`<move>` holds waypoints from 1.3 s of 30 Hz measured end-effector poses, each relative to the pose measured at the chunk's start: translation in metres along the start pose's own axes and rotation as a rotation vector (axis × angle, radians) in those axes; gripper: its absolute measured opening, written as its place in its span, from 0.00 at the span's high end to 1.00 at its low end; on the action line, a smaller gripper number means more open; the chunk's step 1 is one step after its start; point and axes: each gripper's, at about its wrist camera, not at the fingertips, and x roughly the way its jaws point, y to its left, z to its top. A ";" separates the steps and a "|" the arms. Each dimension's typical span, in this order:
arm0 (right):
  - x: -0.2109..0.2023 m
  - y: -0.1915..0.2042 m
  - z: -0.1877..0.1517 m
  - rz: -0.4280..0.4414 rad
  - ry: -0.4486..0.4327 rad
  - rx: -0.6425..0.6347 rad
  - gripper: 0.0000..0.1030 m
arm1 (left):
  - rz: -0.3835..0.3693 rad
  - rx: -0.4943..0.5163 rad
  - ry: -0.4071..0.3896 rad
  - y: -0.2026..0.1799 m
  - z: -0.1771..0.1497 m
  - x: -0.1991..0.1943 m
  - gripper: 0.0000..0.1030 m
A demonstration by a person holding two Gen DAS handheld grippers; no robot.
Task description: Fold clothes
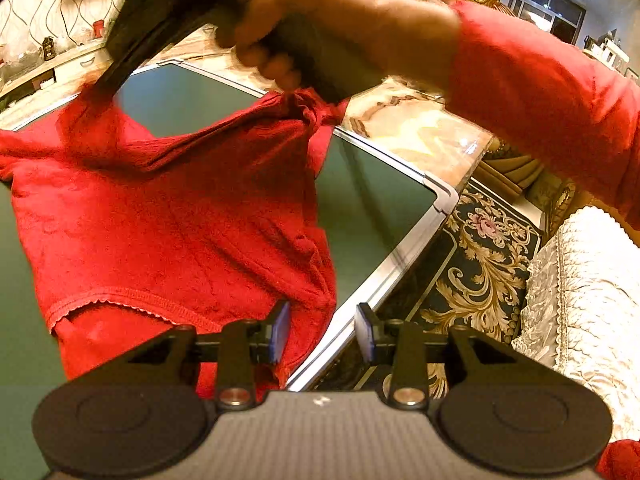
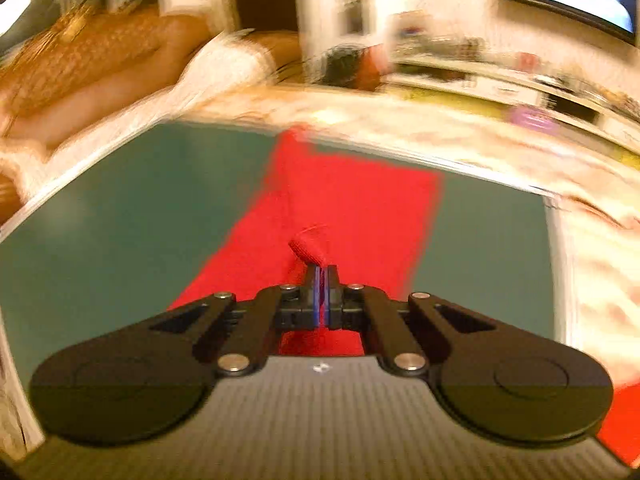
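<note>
Two hand-held grippers: right (image 2: 321, 276) clamped on red garment (image 2: 352, 200) fold, left (image 1: 322, 332) apart, w/ cloth edge btwn jaws.

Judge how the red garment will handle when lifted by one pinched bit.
Probably floppy: the red garment sags in folds below the right tool's pinch. Likely light, since one small bunched bit carries it. The knit looks grippy, so slipping seems unlikely.
</note>
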 end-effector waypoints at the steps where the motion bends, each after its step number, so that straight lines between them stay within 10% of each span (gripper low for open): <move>1: -0.012 -0.021 0.001 -0.032 -0.025 0.058 0.96 | 0.006 0.004 0.005 -0.001 0.001 0.001 0.61; 16: -0.106 -0.246 -0.079 -0.352 -0.158 0.597 0.97 | 0.046 0.035 0.040 -0.015 0.005 0.009 0.56; 25: -0.115 -0.303 -0.117 -0.292 -0.293 0.868 0.97 | 0.055 0.048 0.047 -0.018 0.005 0.009 0.50; 39: -0.087 -0.339 -0.193 -0.337 -0.200 1.129 0.92 | 0.055 0.052 0.047 -0.019 0.005 0.008 0.46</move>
